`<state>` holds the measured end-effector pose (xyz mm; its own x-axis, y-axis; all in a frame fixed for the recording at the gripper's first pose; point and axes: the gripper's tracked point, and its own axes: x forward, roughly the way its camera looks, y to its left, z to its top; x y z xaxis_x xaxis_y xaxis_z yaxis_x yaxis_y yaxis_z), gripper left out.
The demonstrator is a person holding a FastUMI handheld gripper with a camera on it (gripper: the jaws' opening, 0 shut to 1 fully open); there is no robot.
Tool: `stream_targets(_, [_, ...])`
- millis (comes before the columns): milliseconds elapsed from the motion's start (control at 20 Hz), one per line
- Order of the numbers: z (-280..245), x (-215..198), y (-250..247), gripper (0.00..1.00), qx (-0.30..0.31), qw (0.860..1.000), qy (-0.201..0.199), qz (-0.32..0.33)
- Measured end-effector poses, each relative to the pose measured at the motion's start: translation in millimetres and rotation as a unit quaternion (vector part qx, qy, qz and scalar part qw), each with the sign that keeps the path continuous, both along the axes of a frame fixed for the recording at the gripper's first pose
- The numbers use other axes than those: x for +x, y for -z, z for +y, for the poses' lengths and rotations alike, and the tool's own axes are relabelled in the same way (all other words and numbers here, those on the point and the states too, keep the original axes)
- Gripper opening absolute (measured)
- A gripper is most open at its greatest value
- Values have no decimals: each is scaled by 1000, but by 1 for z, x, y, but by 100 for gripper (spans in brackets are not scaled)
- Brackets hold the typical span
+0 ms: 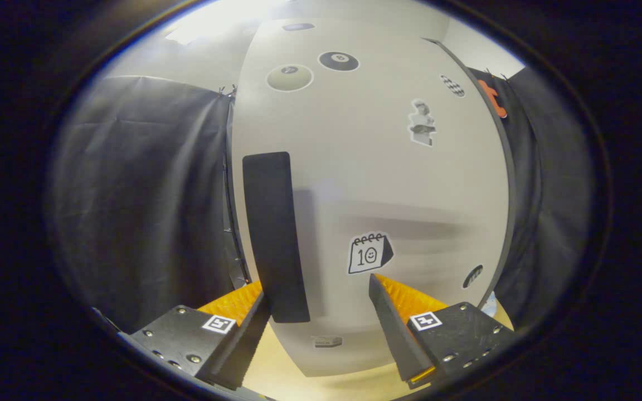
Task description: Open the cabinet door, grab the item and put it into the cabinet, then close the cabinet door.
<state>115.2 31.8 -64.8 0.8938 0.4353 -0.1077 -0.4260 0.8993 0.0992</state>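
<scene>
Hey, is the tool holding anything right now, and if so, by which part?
Nothing is held. The tool is open, its fingers spread in front of the closed cabinet door, with the dark vertical handle just ahead of the left finger, not clamped.

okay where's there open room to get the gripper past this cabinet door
Free: the gap left of the cabinet door, between its edge and the black cloth wall. Crowded: the open gripper sits close to the door, straddling the black handle.

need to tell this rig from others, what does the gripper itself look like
The gripper has two wedge-shaped fingers with ribbed inner faces. Each sits on a flat dark block fastened with small silver screws and topped by a square black-and-white marker tag.
</scene>
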Motion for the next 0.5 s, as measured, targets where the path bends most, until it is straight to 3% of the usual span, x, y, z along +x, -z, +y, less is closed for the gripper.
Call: stream_targets(500, [35, 71, 8, 100, -6, 998, 55, -13])
